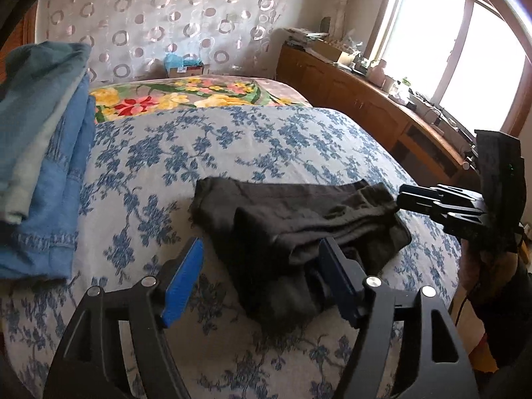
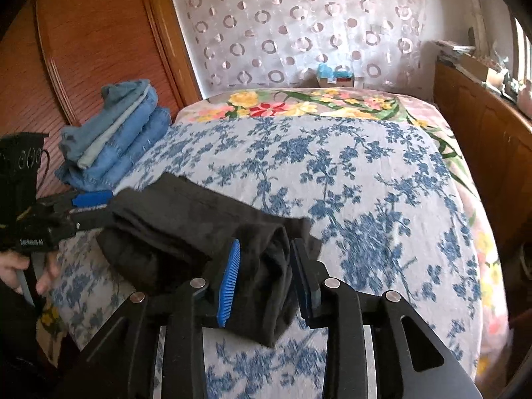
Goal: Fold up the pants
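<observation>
Dark grey pants point(image 1: 299, 212) lie folded into a thick bundle on the blue-flowered bedspread point(image 1: 232, 139). My left gripper point(image 1: 262, 259) stands wide open over the bundle's near end; its right finger overlaps the cloth and the blue pad point(image 1: 184, 279) is clear of it. In the right wrist view the pants point(image 2: 173, 219) stretch from the left gripper point(image 2: 91, 206) to my right gripper point(image 2: 266, 276). The right jaws are partly open, with a fold of the pants lying loosely between the pads. From the left wrist view, the right gripper point(image 1: 404, 199) touches the bundle's far end.
A stack of folded blue jeans point(image 1: 50, 166) sits on the bed's left side, by a wooden headboard panel point(image 2: 83, 50). A wooden cabinet point(image 1: 349, 99) with clutter runs along the right under the window. A person's hand point(image 2: 20, 266) holds the left gripper's handle.
</observation>
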Demonstrator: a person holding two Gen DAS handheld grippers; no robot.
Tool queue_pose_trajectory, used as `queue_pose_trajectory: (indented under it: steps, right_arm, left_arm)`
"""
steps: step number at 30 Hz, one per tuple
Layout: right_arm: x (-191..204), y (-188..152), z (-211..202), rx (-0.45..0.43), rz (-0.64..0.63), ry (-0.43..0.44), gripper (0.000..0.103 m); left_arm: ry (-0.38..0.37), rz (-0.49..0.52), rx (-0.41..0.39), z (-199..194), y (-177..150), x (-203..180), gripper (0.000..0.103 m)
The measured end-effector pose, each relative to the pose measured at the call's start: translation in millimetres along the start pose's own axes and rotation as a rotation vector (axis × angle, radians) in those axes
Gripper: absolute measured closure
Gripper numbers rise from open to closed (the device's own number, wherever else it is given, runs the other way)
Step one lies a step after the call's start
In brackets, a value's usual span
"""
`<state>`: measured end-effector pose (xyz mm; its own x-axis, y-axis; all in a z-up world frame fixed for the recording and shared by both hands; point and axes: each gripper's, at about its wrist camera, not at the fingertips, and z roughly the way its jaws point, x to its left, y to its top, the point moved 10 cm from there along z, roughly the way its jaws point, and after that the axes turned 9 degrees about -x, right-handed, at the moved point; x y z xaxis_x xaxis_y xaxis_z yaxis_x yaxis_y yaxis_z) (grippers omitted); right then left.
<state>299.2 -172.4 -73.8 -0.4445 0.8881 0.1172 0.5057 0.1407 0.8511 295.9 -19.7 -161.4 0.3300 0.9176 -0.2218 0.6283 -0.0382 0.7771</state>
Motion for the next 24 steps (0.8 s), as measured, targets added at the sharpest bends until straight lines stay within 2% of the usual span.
queue_pose_trajectory:
  steps: [10,24]
  right_arm:
    - [4.8,-14.7,-6.5,0.042,-0.036,0.012,0.067]
    - [13.2,-11.8,6.8,0.062,-0.093,0.015,0.062]
  left_arm:
    - [0.037,0.017,0.067,14.6,-20.3,6.3,0.03]
    - [0.073,0.057,0.089,49.4,4.0,11.0,0.03]
